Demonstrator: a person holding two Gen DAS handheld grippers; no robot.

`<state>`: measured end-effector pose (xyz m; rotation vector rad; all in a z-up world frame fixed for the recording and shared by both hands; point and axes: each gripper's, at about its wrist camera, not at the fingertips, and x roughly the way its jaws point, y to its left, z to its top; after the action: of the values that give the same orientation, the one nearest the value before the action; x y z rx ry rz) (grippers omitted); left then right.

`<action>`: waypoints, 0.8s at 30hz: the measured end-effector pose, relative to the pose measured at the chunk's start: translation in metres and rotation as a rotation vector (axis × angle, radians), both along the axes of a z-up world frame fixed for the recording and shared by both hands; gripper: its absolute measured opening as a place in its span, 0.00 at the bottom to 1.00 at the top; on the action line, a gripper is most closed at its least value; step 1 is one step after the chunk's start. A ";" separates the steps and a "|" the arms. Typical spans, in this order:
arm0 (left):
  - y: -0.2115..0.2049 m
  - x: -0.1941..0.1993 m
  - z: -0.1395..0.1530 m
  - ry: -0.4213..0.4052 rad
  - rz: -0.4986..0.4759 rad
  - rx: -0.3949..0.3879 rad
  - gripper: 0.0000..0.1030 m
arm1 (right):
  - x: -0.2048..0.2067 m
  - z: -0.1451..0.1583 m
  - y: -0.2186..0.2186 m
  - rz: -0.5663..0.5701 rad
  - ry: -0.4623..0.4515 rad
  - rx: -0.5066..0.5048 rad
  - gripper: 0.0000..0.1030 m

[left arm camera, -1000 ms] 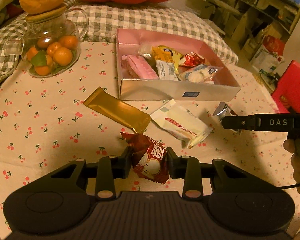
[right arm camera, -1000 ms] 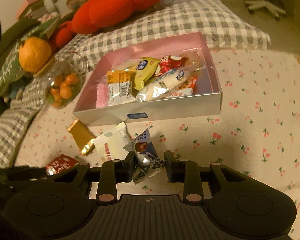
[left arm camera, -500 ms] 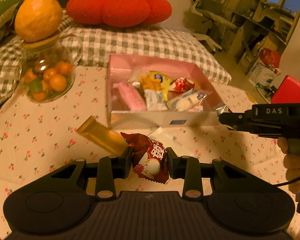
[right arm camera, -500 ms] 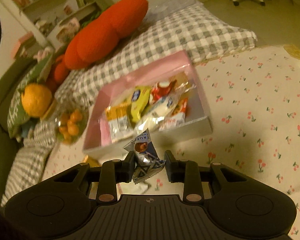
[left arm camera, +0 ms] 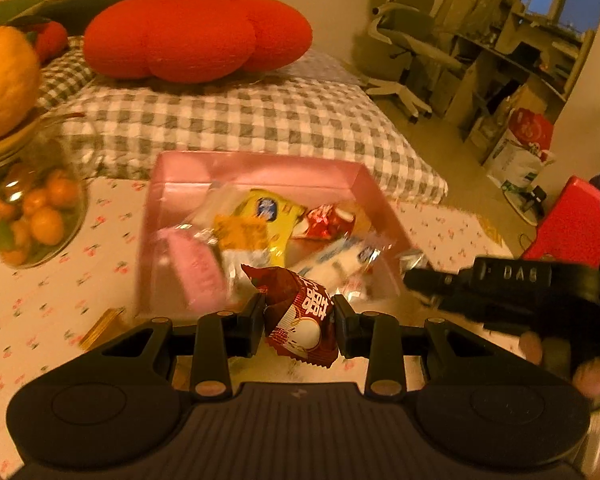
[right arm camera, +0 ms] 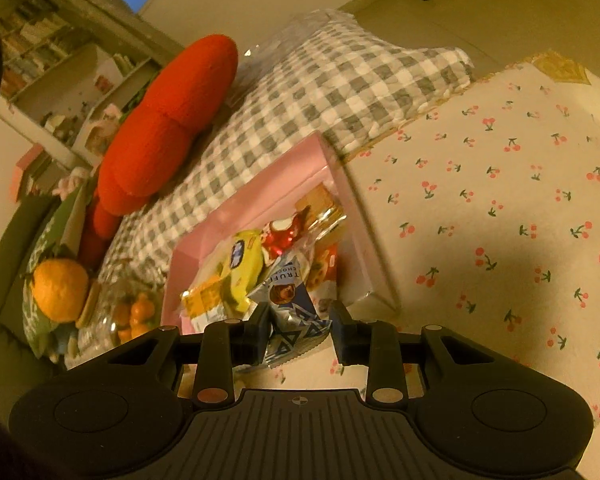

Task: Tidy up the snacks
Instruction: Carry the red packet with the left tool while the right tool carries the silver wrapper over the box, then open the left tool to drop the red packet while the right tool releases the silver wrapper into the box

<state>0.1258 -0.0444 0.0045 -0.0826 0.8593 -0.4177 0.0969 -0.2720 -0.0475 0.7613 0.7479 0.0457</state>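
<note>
You are gripping a glossy, crinkled dark-red foil wrapper (left arm camera: 300, 320) in the matt black plastic fingers (left arm camera: 248, 320) of your left gripper (left arm camera: 299, 322), and a shiny silver-blue foil packet (right arm camera: 292, 312) is sitting in the same matt plastic of your right gripper (right arm camera: 300, 330). You are working over a smooth pink box (left arm camera: 260, 168) with a faint sheen, glossy film and foil packs glinting inside, on a matt printed cotton cloth (right arm camera: 500, 200). Past the cloth's far edge a puckered gingham quilt (left arm camera: 240, 124) is carrying a nubbly knitted red cushion (left arm camera: 196, 36), and at the left edge a clear glass jar (left arm camera: 32, 208) is catching highlights.

red tomato cushion (left arm camera: 196, 36) | checked quilt (left arm camera: 240, 124) | fruit jar (left arm camera: 32, 216) (glass)
</note>
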 end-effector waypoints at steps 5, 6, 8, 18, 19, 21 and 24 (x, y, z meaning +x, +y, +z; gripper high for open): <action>-0.018 0.018 -0.007 0.006 0.008 0.000 0.32 | 0.002 -0.003 -0.007 -0.017 -0.014 0.044 0.30; -0.021 0.022 -0.009 0.006 0.011 0.005 0.32 | 0.002 -0.004 -0.008 -0.020 -0.016 0.049 0.30; -0.026 0.027 -0.013 0.007 0.016 0.019 0.32 | 0.002 -0.004 -0.011 -0.028 -0.017 0.057 0.30; -0.039 0.047 -0.025 0.020 0.048 0.036 0.39 | 0.003 0.000 -0.008 -0.009 -0.021 -0.001 0.32; -0.038 0.048 -0.025 0.021 0.053 0.035 0.39 | 0.003 0.000 -0.007 -0.006 -0.021 -0.006 0.32; -0.038 0.048 -0.025 0.024 0.062 0.032 0.41 | 0.003 0.000 -0.007 -0.002 -0.020 -0.009 0.32; -0.035 0.048 -0.025 0.022 0.069 0.031 0.48 | 0.004 0.000 -0.009 -0.003 -0.017 0.003 0.33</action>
<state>0.1736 -0.0793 -0.0206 -0.0882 0.8814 -0.3388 0.1004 -0.2808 -0.0478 0.7638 0.7305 0.0511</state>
